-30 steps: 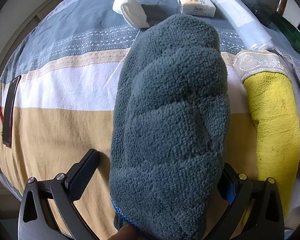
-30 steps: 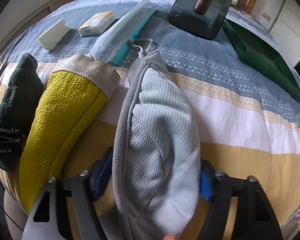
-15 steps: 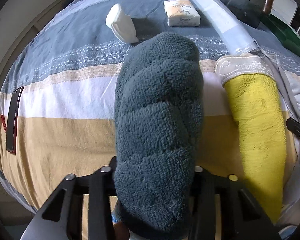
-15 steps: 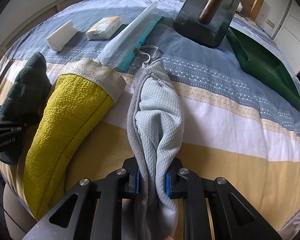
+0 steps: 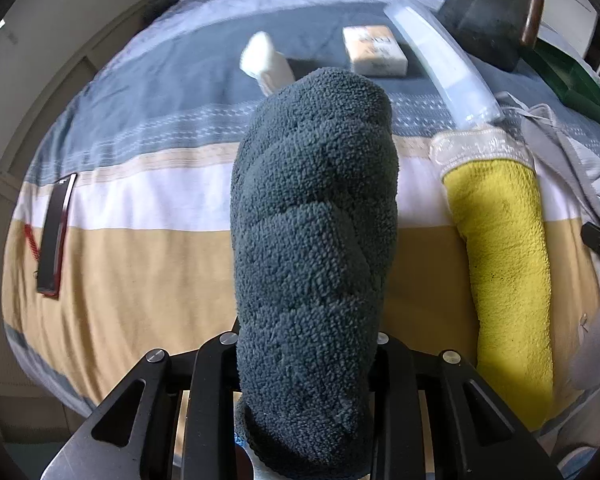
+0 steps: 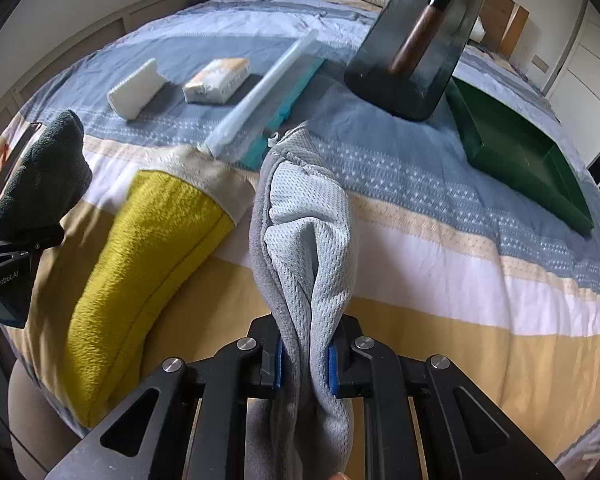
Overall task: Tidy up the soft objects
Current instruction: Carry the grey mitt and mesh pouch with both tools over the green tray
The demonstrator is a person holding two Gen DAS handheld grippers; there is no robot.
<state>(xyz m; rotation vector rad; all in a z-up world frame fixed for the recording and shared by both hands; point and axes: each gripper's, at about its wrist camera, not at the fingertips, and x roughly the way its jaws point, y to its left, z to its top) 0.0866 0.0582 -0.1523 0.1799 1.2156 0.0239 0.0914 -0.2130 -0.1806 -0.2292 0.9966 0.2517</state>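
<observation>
2 soft things are in the grip at once here: the dark teal fleece roll (image 5: 312, 248) is pinched near its lower end by the left tool (image 5: 306, 344), whose jaws have just been closing and now press into the pile from both sides, while the grey mesh cloth (image 6: 308, 248) is squeezed thin between the blue pads (image 6: 333, 364) of the right tool (image 6: 305, 364), jaws nearly together on the fabric. Both pieces stick up and away from the tools, above the bed (image 6: 440, 280), and from the right wrist view the teal roll shows off to the left in the other tool, well apart from the grey cloth. Between them lies the yellow towel roll (image 5: 504, 280) with its cream lace band, flat on the bedspread and untouched, so the job looks barely started: 2 items gripped, none placed, 1 soft piece waiting at least. Where they belong is a guess; the dark green tray (image 6: 520, 164) on the far right looks empty and a likely spot. Further up the bed sit a white folded pad (image 6: 134, 90), a small tissue pack (image 6: 216, 80), a long clear plastic sleeve (image 6: 260, 96) over something teal, and a smoky dark container (image 6: 416, 44) with a brown stick in it. A dark phone (image 5: 54, 236) lies by the left edge. The bedspread is striped blue-grey, white and tan; pale walls, a white pillow and a wooden headboard sit behind.
</observation>
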